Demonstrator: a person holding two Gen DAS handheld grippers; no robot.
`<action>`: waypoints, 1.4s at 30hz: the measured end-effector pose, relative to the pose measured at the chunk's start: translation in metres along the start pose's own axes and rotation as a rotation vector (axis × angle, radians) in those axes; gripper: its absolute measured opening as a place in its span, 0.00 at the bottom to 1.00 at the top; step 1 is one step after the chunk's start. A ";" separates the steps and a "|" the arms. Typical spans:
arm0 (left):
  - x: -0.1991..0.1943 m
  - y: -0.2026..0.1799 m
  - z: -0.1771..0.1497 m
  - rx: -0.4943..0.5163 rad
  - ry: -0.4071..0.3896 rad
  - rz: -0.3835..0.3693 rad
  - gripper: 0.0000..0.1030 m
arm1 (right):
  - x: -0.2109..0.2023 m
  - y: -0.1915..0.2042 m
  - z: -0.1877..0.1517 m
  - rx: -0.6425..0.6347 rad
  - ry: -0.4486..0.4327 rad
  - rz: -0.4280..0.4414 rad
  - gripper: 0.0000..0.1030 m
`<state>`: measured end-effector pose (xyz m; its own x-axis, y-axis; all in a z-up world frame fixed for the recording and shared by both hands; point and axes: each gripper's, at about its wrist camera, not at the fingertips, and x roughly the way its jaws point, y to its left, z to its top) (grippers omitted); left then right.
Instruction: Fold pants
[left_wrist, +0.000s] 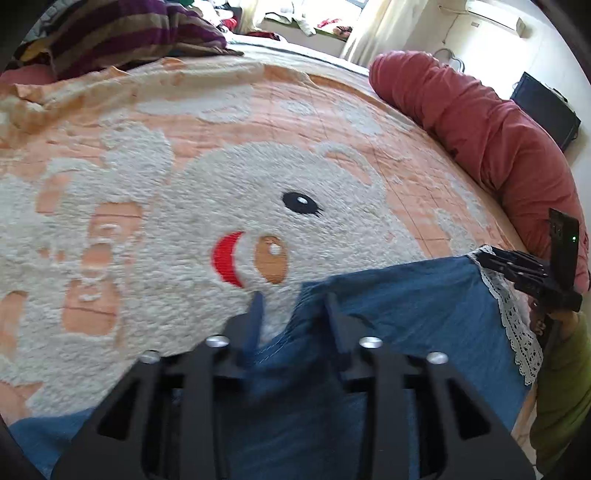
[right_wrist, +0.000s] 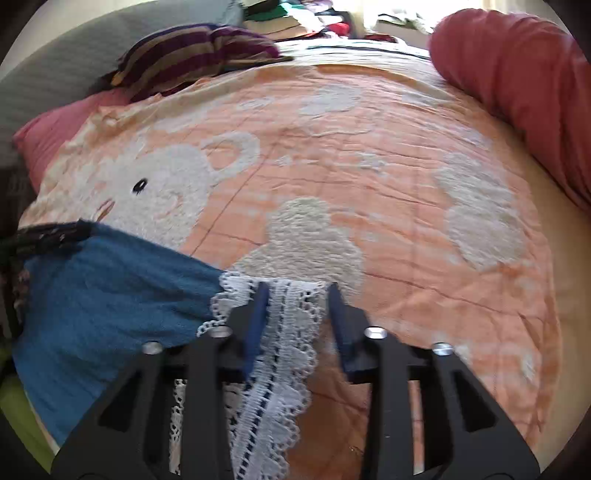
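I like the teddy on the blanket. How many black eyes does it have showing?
1. The black eye sits above the bear's orange nose on the blanket; any second eye isn't visible.

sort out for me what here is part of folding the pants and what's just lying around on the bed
Part of the job:
blue pants
white lace hem
left gripper
right gripper

Just lying about:
bear blanket
red bolster
striped cloth
pink pillow
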<state>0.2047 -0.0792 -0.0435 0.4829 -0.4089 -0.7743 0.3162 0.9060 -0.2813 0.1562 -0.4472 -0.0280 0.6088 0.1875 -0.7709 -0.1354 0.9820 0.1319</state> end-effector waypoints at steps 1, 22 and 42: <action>-0.008 0.001 -0.002 -0.002 -0.015 -0.002 0.37 | -0.014 -0.004 -0.002 0.028 -0.032 0.006 0.37; -0.112 0.003 -0.100 0.065 -0.037 0.304 0.73 | -0.102 0.011 -0.113 0.192 0.032 0.175 0.42; -0.126 0.053 -0.121 -0.081 -0.033 0.296 0.73 | -0.106 0.037 -0.131 0.044 0.088 0.064 0.22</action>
<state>0.0623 0.0338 -0.0293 0.5707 -0.1279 -0.8111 0.0922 0.9915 -0.0914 -0.0158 -0.4341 -0.0234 0.5290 0.2488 -0.8113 -0.1359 0.9686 0.2084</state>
